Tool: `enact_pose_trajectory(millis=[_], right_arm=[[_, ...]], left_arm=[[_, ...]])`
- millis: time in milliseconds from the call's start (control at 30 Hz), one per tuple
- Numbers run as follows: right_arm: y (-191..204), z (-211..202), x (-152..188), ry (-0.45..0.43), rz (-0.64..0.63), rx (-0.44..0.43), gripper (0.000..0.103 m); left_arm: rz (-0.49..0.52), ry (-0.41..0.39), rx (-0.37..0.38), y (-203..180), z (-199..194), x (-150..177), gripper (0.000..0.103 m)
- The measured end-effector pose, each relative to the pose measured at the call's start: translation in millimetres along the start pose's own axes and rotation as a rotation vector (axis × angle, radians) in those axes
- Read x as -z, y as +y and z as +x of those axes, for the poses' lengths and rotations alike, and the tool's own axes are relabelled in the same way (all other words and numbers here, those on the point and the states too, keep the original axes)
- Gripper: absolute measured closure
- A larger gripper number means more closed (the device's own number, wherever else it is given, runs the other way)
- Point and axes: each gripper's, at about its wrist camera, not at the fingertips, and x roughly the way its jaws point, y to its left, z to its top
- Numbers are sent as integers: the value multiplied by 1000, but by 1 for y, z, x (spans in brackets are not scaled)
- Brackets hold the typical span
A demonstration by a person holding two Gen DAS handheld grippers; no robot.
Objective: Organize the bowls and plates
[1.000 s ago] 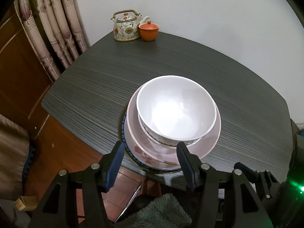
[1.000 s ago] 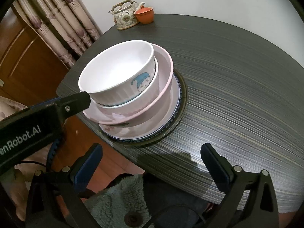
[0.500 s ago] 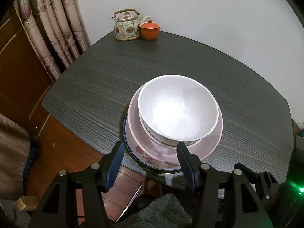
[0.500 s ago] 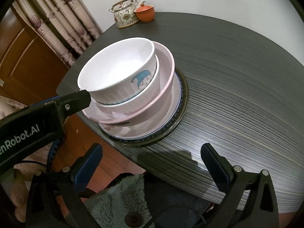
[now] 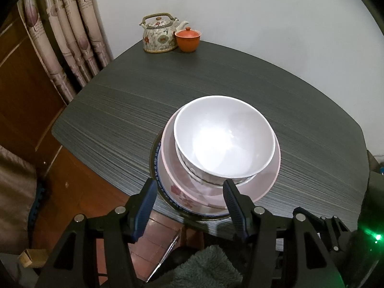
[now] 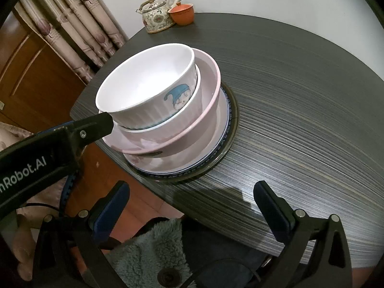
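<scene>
— What's over by the curtain (image 5: 60,43)?

— At the desk's (image 5: 240,79) far left corner, a flowered teapot (image 5: 159,33) with a lidded orange cup (image 5: 187,39) touching its right side.

— And the dishes?

— All in one stack near the front edge, toward the left. A dark-rimmed plate (image 6: 230,129) at the bottom, a blue-bordered plate (image 5: 165,192) on it, then a pink dish (image 5: 268,180), and two white bowls nested on top; the upper bowl (image 5: 224,135) has a little blue-hatted figure on its side.

— The left gripper (image 5: 188,207)?

— Jaws about half open, just off the stack's near rim, holding nothing.

— The right gripper (image 6: 192,210)?

— Jaws spread wide over the front edge, right of the stack, gripping nothing.
</scene>
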Motion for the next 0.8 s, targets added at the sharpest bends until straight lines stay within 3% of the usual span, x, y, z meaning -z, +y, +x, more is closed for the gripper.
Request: enact_pose_trajectory(millis=[600,800], right_arm=[[6,-1,3,-8,-7,6,1],[5,-1,2,-7,-6,5,1]], left_arm=[[-8,-2,-1,0,-4,2,45],[7,-42,-6,-1,-7,3,45]])
